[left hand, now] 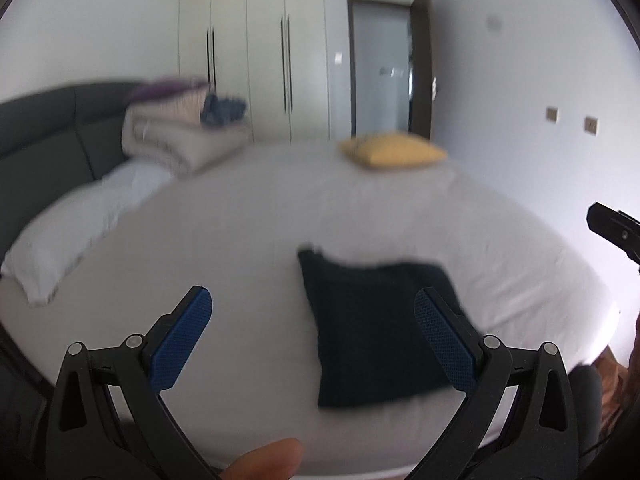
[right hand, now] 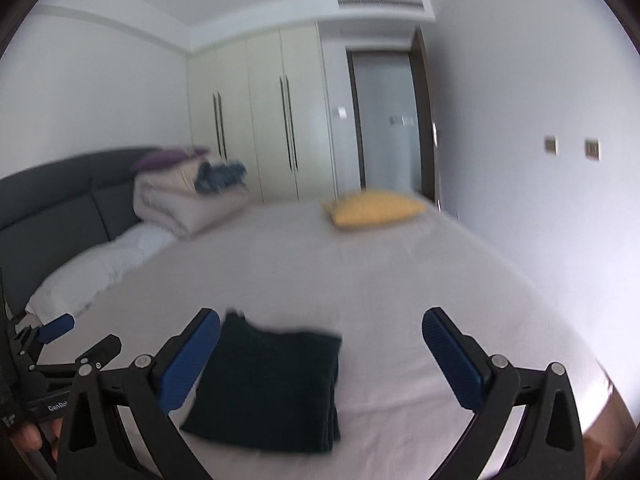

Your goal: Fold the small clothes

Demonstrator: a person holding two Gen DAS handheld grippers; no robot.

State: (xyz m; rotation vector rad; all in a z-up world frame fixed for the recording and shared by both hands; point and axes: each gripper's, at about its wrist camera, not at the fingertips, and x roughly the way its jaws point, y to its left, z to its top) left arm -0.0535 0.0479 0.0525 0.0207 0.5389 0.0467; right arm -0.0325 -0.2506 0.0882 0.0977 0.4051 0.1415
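Observation:
A dark, folded garment (left hand: 376, 332) lies flat on the white bed sheet (left hand: 280, 216), near the bed's front edge. My left gripper (left hand: 312, 320) hangs above the bed, open wide, nothing between its blue pads; the garment sits below and toward its right finger (left hand: 444, 344). In the right wrist view the same garment (right hand: 272, 384) lies under my right gripper (right hand: 320, 344), which is also open wide and empty. The left gripper (right hand: 76, 340) shows at that view's left edge, and part of the right gripper (left hand: 616, 232) shows at the left view's right edge.
A yellow cushion (right hand: 372, 208) rests at the far side of the bed. A pile of folded bedding and clothes (right hand: 188, 192) sits by the dark headboard (right hand: 60, 208), with a white pillow (right hand: 96, 268) in front. A wardrobe (right hand: 260, 120) and a door (right hand: 388, 120) stand behind.

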